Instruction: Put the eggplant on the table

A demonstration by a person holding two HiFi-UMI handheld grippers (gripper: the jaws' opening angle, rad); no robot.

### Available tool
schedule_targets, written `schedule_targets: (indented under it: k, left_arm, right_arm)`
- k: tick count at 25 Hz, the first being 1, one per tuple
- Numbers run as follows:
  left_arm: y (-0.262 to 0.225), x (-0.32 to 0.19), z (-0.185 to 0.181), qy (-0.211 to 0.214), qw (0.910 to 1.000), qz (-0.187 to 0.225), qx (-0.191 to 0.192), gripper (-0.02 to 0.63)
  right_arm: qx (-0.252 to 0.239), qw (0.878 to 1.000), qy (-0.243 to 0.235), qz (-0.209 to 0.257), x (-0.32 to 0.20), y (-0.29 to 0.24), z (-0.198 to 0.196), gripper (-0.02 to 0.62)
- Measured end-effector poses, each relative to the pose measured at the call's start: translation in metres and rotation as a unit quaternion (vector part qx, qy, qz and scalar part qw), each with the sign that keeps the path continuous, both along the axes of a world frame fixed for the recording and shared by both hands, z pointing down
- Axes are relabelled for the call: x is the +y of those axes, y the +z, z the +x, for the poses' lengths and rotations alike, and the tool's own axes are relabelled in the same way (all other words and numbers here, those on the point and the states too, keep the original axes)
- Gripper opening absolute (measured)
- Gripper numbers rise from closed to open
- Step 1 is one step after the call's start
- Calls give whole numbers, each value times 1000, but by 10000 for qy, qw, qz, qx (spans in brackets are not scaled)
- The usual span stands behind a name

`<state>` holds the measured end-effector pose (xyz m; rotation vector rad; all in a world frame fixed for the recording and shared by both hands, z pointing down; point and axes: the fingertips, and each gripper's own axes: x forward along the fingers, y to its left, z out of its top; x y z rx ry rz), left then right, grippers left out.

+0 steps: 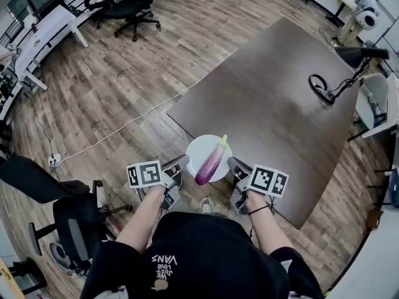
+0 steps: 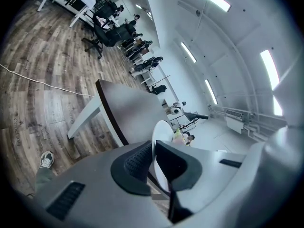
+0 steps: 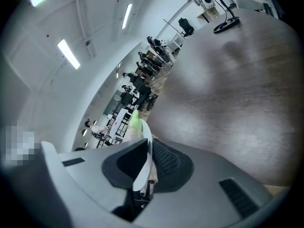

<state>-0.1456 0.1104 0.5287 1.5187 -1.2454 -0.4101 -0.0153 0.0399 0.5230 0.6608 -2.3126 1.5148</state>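
A purple eggplant (image 1: pixel 211 162) with a green stem lies across a white plate (image 1: pixel 198 149). The plate is held in the air just short of the dark table's (image 1: pixel 274 98) near corner. My left gripper (image 1: pixel 182 162) is shut on the plate's left rim, and my right gripper (image 1: pixel 233 163) is shut on its right rim. In the left gripper view the plate's white edge (image 2: pixel 161 132) runs between the black pads. The right gripper view shows the rim (image 3: pixel 145 160) pinched between the pads, with the green stem tip (image 3: pixel 135 125) above it.
The table carries a black desk lamp (image 1: pixel 336 80) with a ring base near its far right side. A black office chair (image 1: pixel 68 217) stands at my left and another (image 1: pixel 134 8) further off. A white cable (image 1: pixel 118 129) runs over the wooden floor. Desks line the far left.
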Motion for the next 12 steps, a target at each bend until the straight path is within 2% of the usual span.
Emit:
schedule_targets:
  k: [12]
  left_arm:
    - [3, -49, -62, 1067, 9941, -157, -84, 26]
  right_arm:
    - [12, 9944, 1044, -175, -20, 10, -50, 41]
